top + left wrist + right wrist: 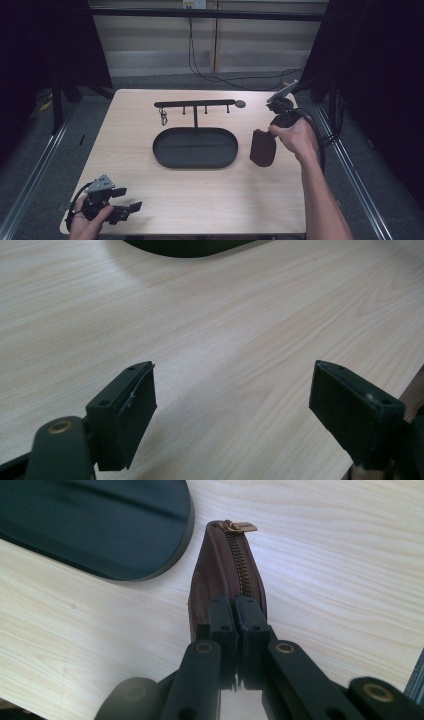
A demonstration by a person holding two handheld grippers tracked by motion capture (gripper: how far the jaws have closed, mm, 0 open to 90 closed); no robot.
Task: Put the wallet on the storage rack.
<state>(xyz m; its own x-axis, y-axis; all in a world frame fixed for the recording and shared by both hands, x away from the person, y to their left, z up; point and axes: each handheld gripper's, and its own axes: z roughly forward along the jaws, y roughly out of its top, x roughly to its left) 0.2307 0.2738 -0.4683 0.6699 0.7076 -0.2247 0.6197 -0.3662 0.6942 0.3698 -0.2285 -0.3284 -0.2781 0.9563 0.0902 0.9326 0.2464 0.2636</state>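
Right gripper view shows the right gripper (239,611) with its two black jaws pressed together on the near end of a brown pouch (220,570). The pouch stands on its edge on the wooden table (325,580), zipper side up, and its brass zipper pull (240,527) is at the far end. Just beside the pouch, but not touching it, lies the rim of the black oval tray (100,525).

From the high view, the right gripper (274,131) is held by a hand (297,136) near the right edge of the table, and the pouch (262,148) sits to the right of the tray (195,148). Behind the tray rises a black stand with hooks (195,104), and a small metal clasp (163,118) hangs at its left end.

The left gripper (127,200) is far away at the near left corner, resting low over the table; its jaws are spread wide with only bare wood between them
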